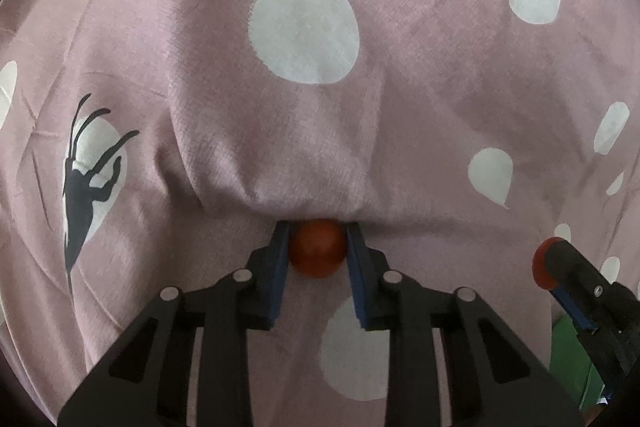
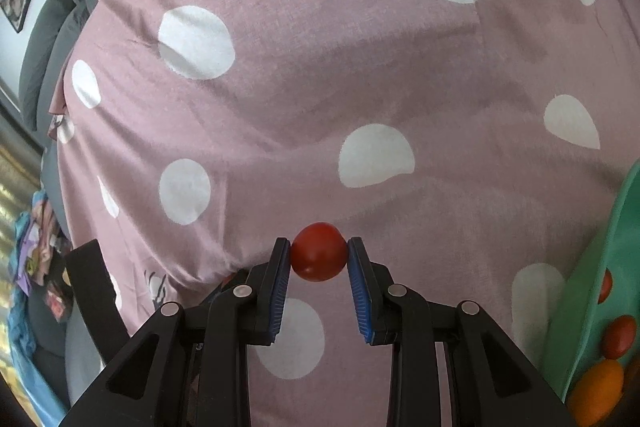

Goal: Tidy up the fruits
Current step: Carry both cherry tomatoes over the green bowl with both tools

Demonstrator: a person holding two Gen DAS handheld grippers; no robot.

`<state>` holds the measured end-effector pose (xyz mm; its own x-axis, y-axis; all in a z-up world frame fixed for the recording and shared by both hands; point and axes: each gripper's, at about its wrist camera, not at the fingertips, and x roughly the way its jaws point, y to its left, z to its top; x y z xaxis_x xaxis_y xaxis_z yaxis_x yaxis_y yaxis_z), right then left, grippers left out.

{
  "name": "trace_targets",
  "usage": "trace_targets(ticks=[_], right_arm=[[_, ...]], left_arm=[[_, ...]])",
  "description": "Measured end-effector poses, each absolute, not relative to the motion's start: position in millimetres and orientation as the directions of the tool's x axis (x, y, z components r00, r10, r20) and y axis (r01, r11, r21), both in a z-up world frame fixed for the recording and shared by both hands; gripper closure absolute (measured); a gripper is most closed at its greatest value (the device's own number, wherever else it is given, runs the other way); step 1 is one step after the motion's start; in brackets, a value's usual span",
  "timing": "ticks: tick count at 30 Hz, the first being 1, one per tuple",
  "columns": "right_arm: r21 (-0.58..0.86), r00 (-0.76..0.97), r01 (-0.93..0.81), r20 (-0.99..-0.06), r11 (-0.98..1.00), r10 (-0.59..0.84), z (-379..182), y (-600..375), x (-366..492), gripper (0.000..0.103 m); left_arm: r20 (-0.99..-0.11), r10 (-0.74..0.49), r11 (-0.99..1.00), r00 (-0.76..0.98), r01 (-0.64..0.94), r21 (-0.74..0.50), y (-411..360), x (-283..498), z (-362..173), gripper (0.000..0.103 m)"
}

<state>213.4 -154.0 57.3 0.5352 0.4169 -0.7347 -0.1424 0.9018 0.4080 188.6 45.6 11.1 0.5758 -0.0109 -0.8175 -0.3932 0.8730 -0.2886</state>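
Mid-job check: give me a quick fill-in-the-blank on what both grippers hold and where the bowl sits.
1. The left gripper is shut on a small ____ fruit.
2. The right gripper grips a second red fruit, so ____ grippers are loaded.
3. The green bowl already holds red and ____ fruits.
4. The cloth is pink with ____ spots.

Missing words: red; both; orange; white

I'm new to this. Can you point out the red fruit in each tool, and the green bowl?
left tool's red fruit (image 1: 317, 249): left wrist view, its front.
right tool's red fruit (image 2: 319, 251): right wrist view, its front.
green bowl (image 2: 582, 301): right wrist view, rim.
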Motion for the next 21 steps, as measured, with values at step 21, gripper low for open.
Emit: trace_targets(ticks=[21], right_arm=[[0.309, 0.701, -0.05, -0.666, 0.95, 0.253, 104, -239, 107, 0.072]], left_arm=[[-0.684, -0.089, 0.973, 0.724, -0.083, -0.215, -52, 89, 121, 0.076]])
